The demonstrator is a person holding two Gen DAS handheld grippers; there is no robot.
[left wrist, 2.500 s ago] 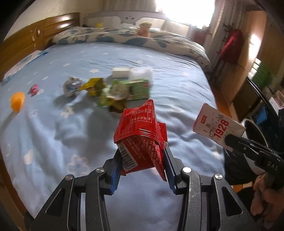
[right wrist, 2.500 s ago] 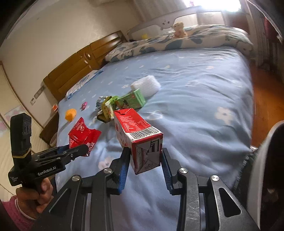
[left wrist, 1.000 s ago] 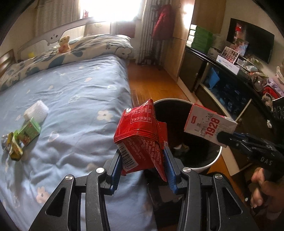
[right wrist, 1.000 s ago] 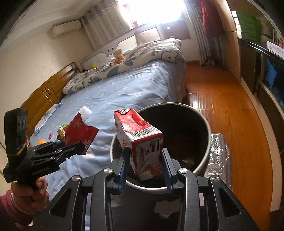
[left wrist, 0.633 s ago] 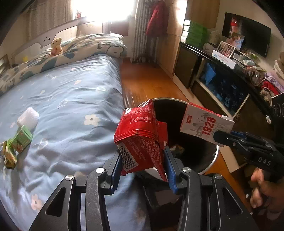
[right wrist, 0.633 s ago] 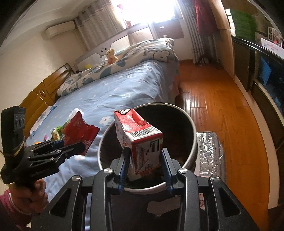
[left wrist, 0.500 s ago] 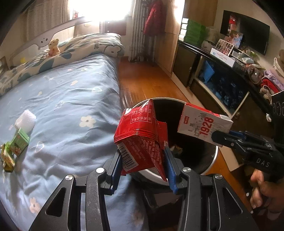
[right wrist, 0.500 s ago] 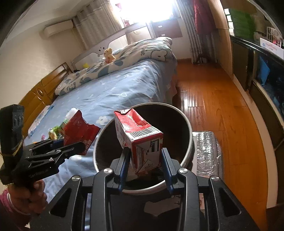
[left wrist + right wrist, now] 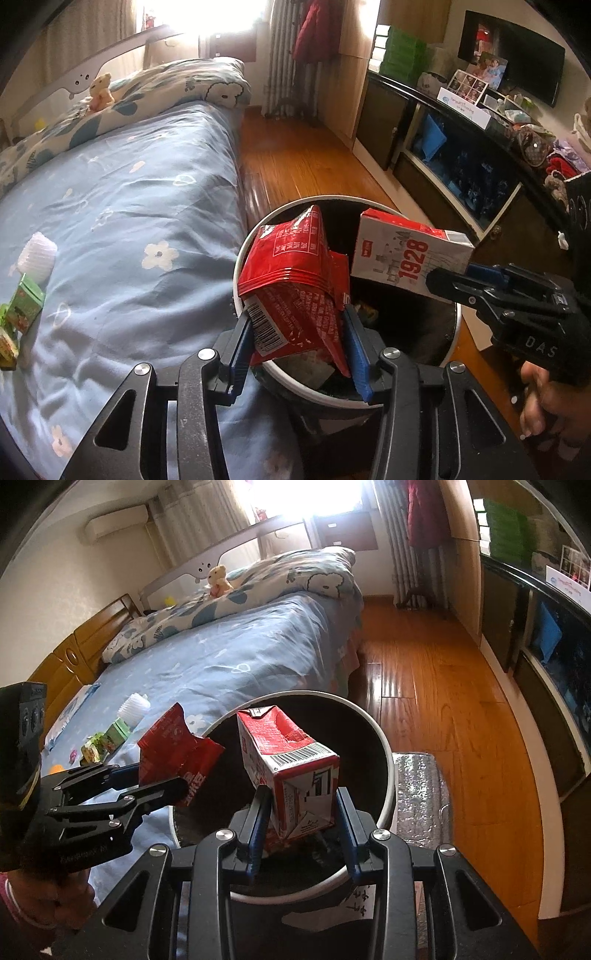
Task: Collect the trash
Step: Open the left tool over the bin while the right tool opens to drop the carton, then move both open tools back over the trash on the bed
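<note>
Both grippers are now hanging over the bin (image 9: 456, 328), no longer the bed (image 9: 122, 206): the left gripper (image 9: 299, 345), its jaws just easing apart, is holding the red wrapper (image 9: 295, 291), while the right gripper (image 9: 301, 821) is clamping the milk carton (image 9: 291, 771). Release looks imminent. At ten o'clock, green cartons (image 9: 110, 738) are still lying on the blue sheet; wooden flooring (image 9: 443, 709) is showing at two o'clock.

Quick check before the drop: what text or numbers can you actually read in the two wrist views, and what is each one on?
"1928": on the white side of the milk carton held in the right gripper.
"DAS": on the black body of the right gripper.
Red snack packet in the left gripper: white print and a barcode, too small to read.
Carton barcode digits, right wrist view: too small.
Paper under the trash bin: handwriting, not legible.
</note>
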